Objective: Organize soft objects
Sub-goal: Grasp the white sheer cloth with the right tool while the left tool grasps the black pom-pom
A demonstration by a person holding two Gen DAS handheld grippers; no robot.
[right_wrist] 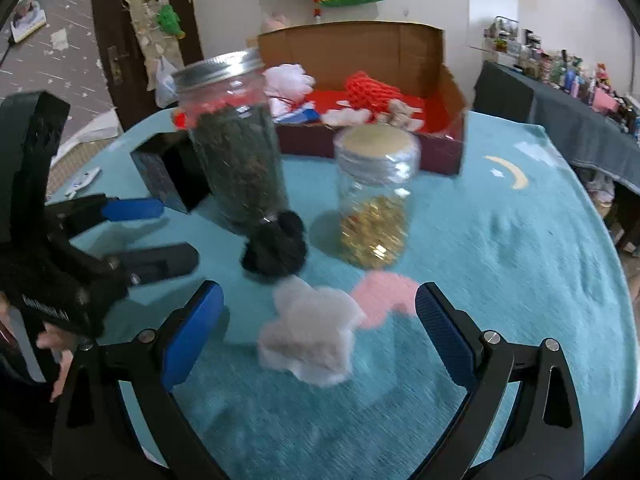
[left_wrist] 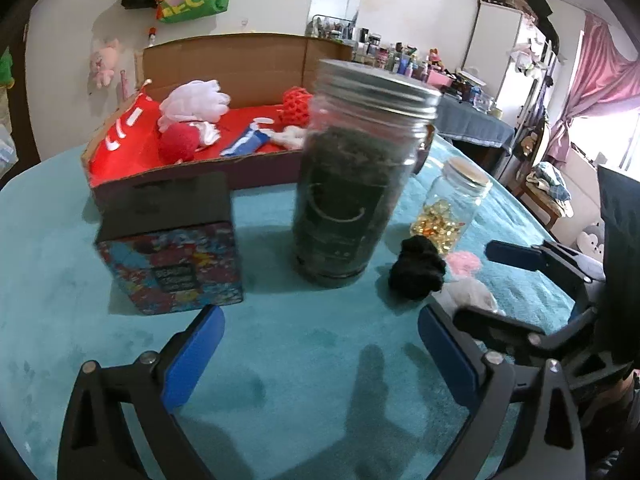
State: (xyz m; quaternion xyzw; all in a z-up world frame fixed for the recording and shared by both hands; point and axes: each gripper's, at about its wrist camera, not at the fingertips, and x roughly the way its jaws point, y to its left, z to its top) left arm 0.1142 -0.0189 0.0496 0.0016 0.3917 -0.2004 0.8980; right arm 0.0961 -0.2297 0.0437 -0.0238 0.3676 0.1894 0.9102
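Spreading under everything is the teal-covered worktop (right_wrist: pixel 500 240), and at its far side sits the open cardboard box (right_wrist: pixel 448 92) with a red lining, already holding soft pieces: a white pouf (left_wrist: pixel 196 100), a red knitted piece (right_wrist: pixel 368 88) and a red ball (left_wrist: pixel 178 142). Between box and grippers stand the hard things: a tall jar of dark leaves (left_wrist: pixel 348 184) with a metal lid, a patterned square box (left_wrist: pixel 172 256) and a small jar of gold bits (right_wrist: pixel 374 204).

Three soft items remain loose on the worktop: a white fluffy piece (right_wrist: pixel 308 336) just ahead of the right gripper (right_wrist: pixel 320 332), a pink piece (right_wrist: pixel 384 296) touching it, and a black pom-pom (right_wrist: pixel 276 240) against the tall jar's foot.

Both sets of jaws are released and hold nothing; the left gripper (left_wrist: pixel 320 348) hovers over bare cloth before the tall jar.

The likely trouble is a pinch on the white piece dragging the pink one along, since they overlap. Reaching for the black pom-pom risks nudging the tall jar, and carrying anything straight to the box means passing between or over two jars that could tip.

Open room lies to the right of the small jar, a clear lane toward the box's right end. The near worktop edge is out of view.
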